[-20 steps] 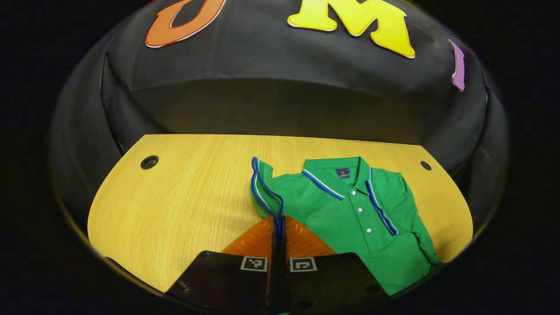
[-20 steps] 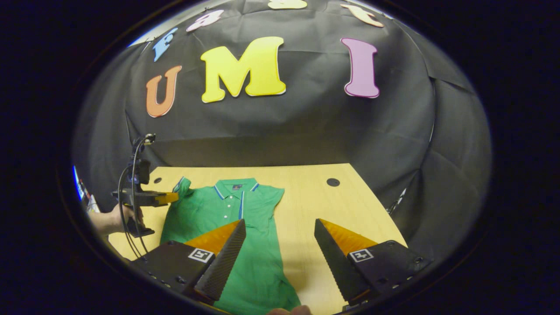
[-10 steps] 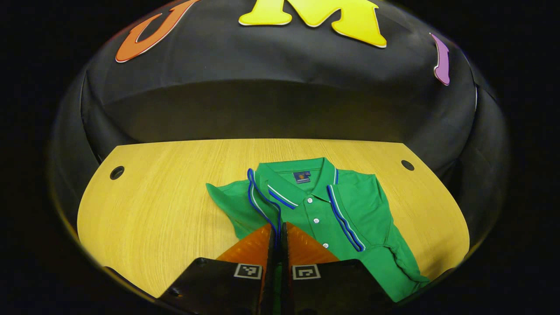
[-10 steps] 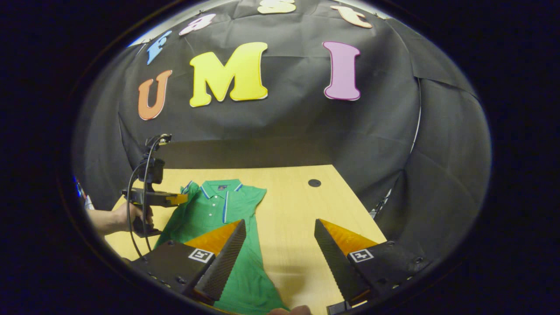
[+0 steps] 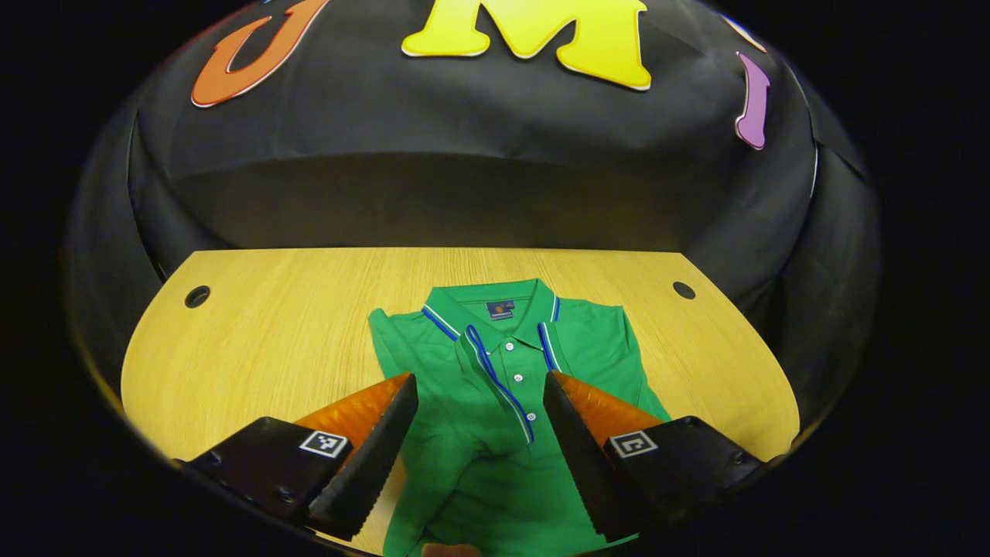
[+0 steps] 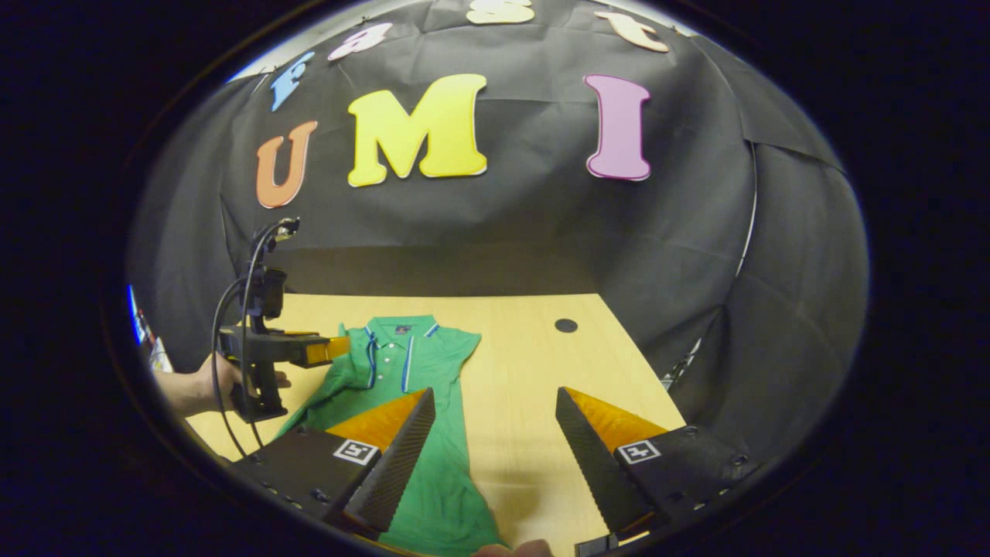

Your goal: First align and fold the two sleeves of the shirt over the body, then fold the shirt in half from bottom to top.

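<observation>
Left gripper [image 5: 479, 387] jaws now opened, sleeve [image 5: 495, 379] released, laid folded across shirt [image 5: 603, 348] front. Right gripper [image 6: 495, 402] jaws held open, empty. One shirt on table [image 5: 271, 333], two grippers counted.

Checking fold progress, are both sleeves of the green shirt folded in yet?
Yes. Both sleeves' striped cuffs lie over the shirt chest, beside the buttons.

A light wooden table [image 5: 294, 340] with a fine straight grain fills the lower part of both views, and a round dark hole [image 5: 197, 296] sits near each far corner [image 5: 684, 290]. Behind and around it hangs a black cloth wall [image 6: 503, 224], creased in places and darkest in a shadowed band just above the table's far edge.
</observation>
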`<action>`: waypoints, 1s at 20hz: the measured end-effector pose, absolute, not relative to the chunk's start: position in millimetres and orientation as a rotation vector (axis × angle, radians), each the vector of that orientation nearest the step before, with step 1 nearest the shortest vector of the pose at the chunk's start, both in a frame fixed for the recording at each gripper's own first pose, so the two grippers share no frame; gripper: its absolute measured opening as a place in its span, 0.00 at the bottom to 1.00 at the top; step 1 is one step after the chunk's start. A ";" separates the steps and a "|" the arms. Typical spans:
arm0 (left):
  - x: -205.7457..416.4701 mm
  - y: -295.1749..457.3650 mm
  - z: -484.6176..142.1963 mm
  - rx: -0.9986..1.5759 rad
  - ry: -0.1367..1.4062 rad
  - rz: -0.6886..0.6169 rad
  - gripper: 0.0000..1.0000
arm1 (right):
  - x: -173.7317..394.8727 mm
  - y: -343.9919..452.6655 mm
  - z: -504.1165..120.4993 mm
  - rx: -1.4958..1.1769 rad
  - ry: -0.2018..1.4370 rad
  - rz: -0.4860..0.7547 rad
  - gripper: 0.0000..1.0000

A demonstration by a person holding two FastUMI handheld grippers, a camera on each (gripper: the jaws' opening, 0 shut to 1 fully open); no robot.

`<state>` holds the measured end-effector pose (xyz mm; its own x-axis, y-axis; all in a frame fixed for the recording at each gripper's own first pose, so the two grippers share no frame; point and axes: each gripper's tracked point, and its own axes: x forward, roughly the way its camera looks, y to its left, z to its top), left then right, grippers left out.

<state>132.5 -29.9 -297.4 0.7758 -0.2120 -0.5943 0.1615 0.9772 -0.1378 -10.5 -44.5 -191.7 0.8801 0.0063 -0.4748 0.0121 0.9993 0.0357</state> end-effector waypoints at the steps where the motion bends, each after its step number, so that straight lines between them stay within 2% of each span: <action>1: 126.5 -24.5 -290.7 -0.086 0.642 -0.187 1.00 | -9.4 -41.9 -189.4 0.031 0.489 0.009 0.96; 7: 78.0 9.9 -224.2 -0.078 0.529 -0.103 1.00 | -16.5 -40.3 -185.4 -0.017 0.483 0.070 0.96; 12: 7.0 33.9 -187.0 -0.060 0.483 -0.063 1.00 | -54.8 -39.6 -221.7 -0.080 0.619 0.184 0.97; 16: -59.2 55.5 -206.4 -0.014 0.559 -0.076 1.00 | -97.4 -50.1 -256.6 -0.061 0.739 0.182 0.97; 20: -115.7 77.0 -251.4 0.027 0.688 -0.091 1.00 | -142.1 -65.6 -299.2 -0.100 0.886 0.169 0.98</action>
